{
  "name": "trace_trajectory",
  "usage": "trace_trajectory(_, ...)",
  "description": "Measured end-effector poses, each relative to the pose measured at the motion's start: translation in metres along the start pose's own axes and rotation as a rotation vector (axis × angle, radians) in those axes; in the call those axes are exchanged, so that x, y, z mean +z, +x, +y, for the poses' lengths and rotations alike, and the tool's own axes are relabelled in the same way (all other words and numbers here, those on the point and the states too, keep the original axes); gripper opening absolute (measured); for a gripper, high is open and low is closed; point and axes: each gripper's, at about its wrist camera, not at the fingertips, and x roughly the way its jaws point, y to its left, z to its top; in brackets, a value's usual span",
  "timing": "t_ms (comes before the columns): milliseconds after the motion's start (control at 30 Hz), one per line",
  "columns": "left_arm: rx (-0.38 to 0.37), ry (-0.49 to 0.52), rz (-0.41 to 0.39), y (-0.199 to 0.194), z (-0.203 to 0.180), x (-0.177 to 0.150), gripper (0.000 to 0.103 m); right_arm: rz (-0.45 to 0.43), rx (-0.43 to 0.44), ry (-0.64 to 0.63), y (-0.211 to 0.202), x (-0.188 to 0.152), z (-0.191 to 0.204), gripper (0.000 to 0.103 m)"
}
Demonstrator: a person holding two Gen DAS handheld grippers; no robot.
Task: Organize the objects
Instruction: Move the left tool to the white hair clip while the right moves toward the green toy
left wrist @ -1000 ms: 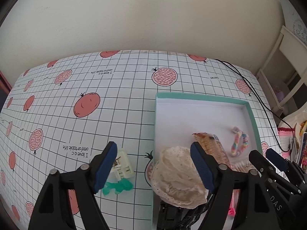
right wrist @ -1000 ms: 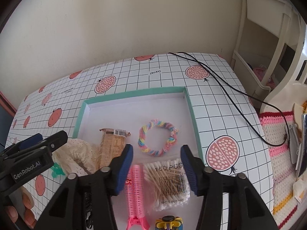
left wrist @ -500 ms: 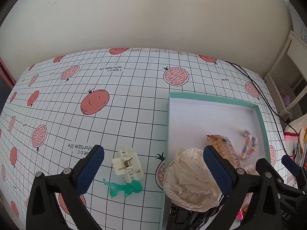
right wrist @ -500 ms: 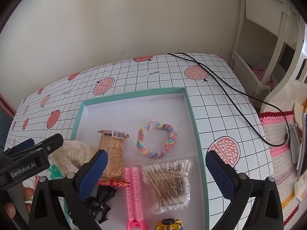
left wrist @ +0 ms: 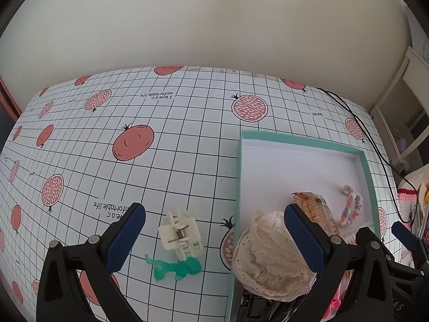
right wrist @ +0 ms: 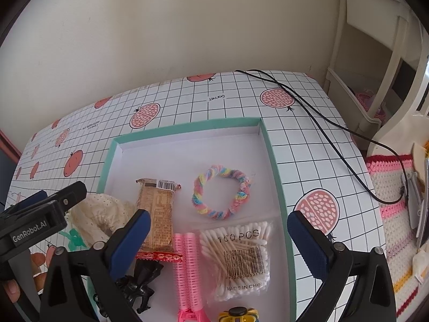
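Both the left gripper [left wrist: 214, 238] and right gripper [right wrist: 218, 237] gape wide, empty; the cream clip [left wrist: 180, 233] lies just outside the tray's [left wrist: 237, 177] left edge, on bare worktop [left wrist: 161, 166].

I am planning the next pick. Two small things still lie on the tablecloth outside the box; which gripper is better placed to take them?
Left. The open left gripper has the cream clip and green clip between its fingers. The right gripper, also open, hangs over the teal box.

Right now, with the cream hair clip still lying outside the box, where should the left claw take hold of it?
Grip the cream hair clip across its blocky body, coming straight down from above with the open left claw. It lies flat on the tablecloth, and the green clip crowds its near end.
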Motion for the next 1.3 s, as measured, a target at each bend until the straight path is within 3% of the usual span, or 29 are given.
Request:
trace_trajectory(200, -0.029, -0.022, 0.021, 0.003, 0.013, 0.001, 0.103, -0.005, -0.005, 0.006, -0.006, 0.003, 0.004, 0.103)
trace_trajectory(400, -0.03, -0.084, 0.058, 0.011, 0.049, 0.003, 0.103, -0.024, 0.03, 0.039, -0.019, 0.011, 0.014, 0.103)
trace_trajectory(667, 0.009, -0.116, 0.138, 0.03, 0.087, -0.004, 0.103, -0.017, 0.046, 0.013, -0.015, 0.011, 0.041, 0.103)
trace_trajectory(967, -0.107, -0.11, 0.175, 0.038, 0.076, -0.008, 0.103, -0.011, 0.045, -0.015, -0.01, 0.008, 0.06, 0.103)
trace_trajectory(1300, -0.103, -0.068, 0.167, 0.037, 0.064, -0.005, 0.103, -0.006, 0.04, -0.012, -0.009, 0.008, 0.061, 0.103)
